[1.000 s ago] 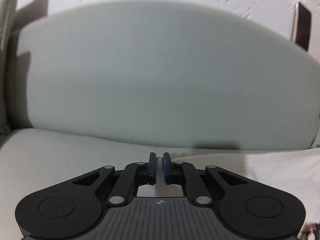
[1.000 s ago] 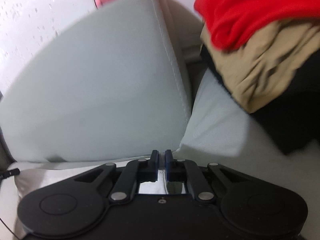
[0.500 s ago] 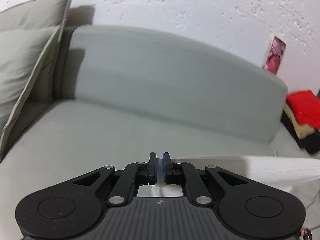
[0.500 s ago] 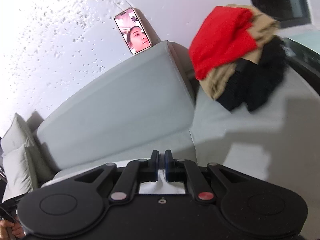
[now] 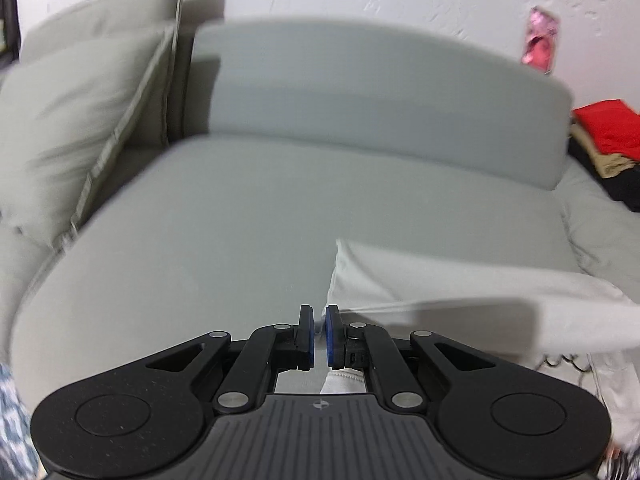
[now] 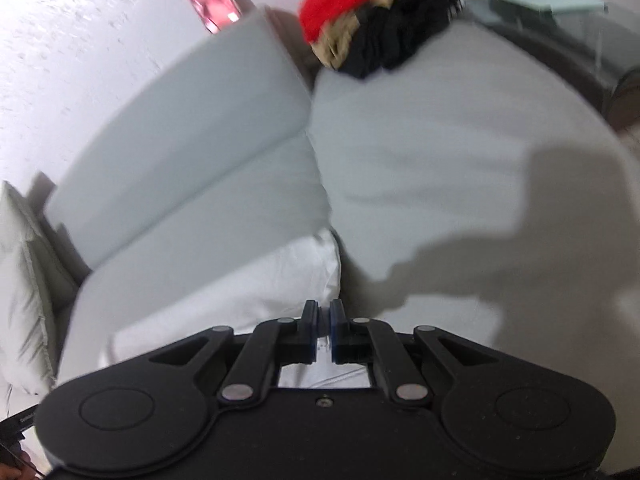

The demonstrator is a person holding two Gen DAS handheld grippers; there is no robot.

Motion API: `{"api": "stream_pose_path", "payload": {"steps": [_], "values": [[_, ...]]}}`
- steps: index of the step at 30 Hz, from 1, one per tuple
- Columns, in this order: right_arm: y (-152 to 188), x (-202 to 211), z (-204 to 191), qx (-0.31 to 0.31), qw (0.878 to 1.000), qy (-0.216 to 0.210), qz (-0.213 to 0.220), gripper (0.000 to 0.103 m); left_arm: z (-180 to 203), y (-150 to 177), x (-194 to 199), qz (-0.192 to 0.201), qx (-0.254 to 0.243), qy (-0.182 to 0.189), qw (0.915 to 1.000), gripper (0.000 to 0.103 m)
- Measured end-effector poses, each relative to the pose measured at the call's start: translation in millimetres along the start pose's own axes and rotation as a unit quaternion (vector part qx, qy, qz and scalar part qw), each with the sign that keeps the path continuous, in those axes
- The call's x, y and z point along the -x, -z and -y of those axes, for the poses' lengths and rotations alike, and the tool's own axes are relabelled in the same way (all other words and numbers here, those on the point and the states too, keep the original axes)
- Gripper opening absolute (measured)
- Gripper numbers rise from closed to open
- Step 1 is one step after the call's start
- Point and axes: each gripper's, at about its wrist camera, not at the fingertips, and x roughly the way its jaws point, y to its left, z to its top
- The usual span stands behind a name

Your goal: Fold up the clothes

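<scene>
A white garment [image 5: 460,288] lies across the grey sofa seat [image 5: 224,220] and stretches to the right in the left wrist view. My left gripper [image 5: 319,320] is shut on its near edge, with white cloth pinched between the blue pads. In the right wrist view the same white garment [image 6: 256,280] spreads left over the seat, and my right gripper [image 6: 323,312] is shut on its edge. A stack of folded clothes [image 6: 368,12], red over tan over black, sits at the sofa's far right end; it shows in the left wrist view as the stack [image 5: 608,140].
Two pale cushions [image 5: 80,120] lean at the sofa's left end. A phone [image 5: 540,40] with a pink screen stands on top of the grey backrest [image 5: 380,92] against the white wall. A glass-topped table [image 6: 560,4] stands past the sofa's right end.
Both grippers have drawn back from the backrest and risen, each still pinching the white garment. More of the seat, the cushions and the clothes stack has come into view.
</scene>
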Motion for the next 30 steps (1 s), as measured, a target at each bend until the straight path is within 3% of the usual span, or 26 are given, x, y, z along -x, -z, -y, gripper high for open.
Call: {"api": "stream_pose_path", "payload": {"steps": [2,5,8,12,14,16,18,21,27,30], "values": [[6,19,-3,0.009,1.0,-0.003,0.012,0.006,3,9,12,0.002,-0.018,-0.011,0.9998,0.005],[23,25,4,0.01,1.0,0.009,0.0,0.006,5,31,7,-0.026,-0.036,-0.022,0.9988,0.005],[39,14,11,0.002,0.999,0.031,-0.028,0.006,12,51,-6,-0.068,-0.039,-0.029,0.9965,0.005],[53,-9,15,0.024,0.996,0.072,-0.053,0.006,14,59,-15,-0.083,-0.064,-0.045,0.9934,0.007],[53,-8,15,0.023,0.995,0.069,-0.068,0.009,10,58,-1,-0.07,-0.068,-0.041,0.9944,0.016],[50,7,13,0.027,0.996,0.06,-0.061,0.015,-1,59,14,-0.042,-0.066,-0.04,0.9961,0.018],[48,32,8,0.04,0.997,0.048,-0.037,0.032,-13,52,25,-0.011,-0.056,-0.019,0.9982,0.018],[43,43,0,0.054,0.998,0.021,-0.028,0.032,-13,42,20,0.004,-0.042,0.03,0.9987,0.017],[39,-37,-31,0.054,0.993,-0.007,-0.109,0.031,67,25,-46,-0.032,-0.09,0.072,0.9929,0.019],[46,-64,-51,0.075,0.988,0.001,-0.132,0.03,92,25,-72,-0.054,-0.122,0.066,0.9889,0.026]]}}
